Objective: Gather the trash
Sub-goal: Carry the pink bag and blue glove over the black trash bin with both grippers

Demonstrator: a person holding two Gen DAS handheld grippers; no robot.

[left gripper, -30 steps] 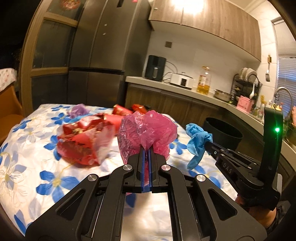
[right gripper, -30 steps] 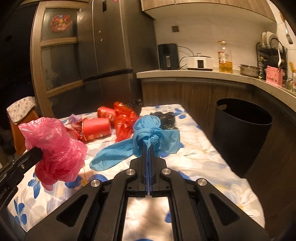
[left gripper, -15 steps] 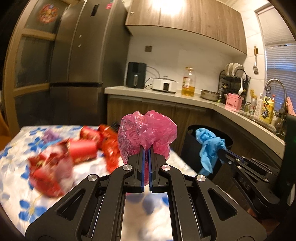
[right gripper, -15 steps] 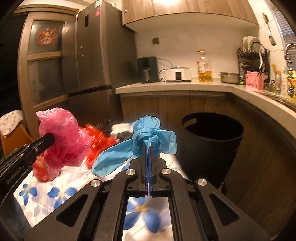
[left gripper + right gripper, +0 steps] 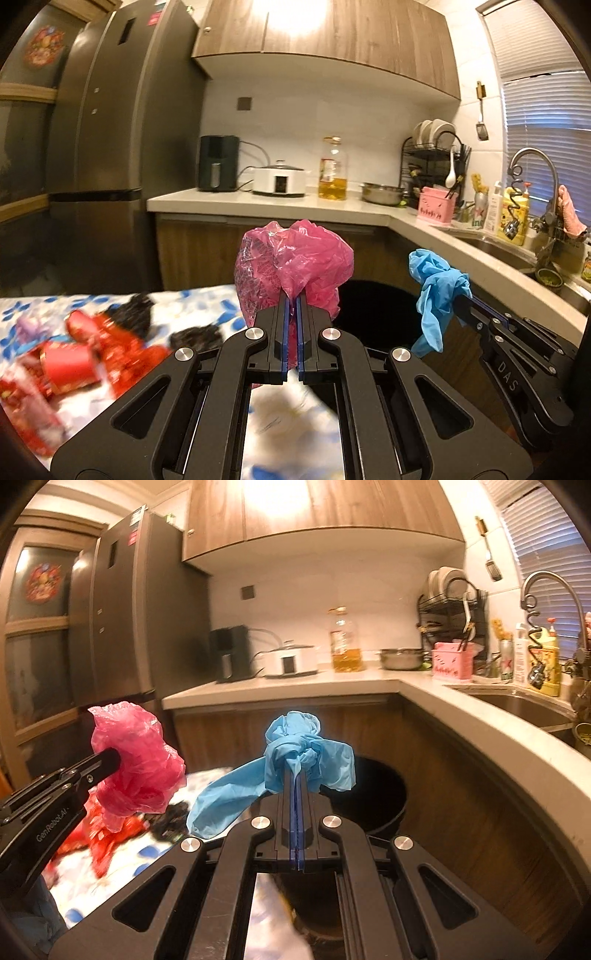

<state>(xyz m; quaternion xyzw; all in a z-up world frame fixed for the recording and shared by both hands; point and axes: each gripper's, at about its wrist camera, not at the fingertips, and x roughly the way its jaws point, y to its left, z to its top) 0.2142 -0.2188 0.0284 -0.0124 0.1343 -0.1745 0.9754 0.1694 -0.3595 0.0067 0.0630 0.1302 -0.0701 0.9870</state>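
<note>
My left gripper is shut on a crumpled pink plastic bag and holds it in the air past the table's far end; it also shows in the right wrist view. My right gripper is shut on a blue rubber glove, also seen in the left wrist view. A black trash bin stands on the floor just beyond and below both grippers; its dark opening shows behind the pink bag in the left wrist view.
A table with a blue-flowered cloth lies to the left, with red wrappers and black scraps on it. A wooden counter curves around behind the bin to a sink. A fridge stands at the left.
Both grippers have swung right, away from the table and toward the black bin, each still holding its trash. The table has slid to the left of both views.
</note>
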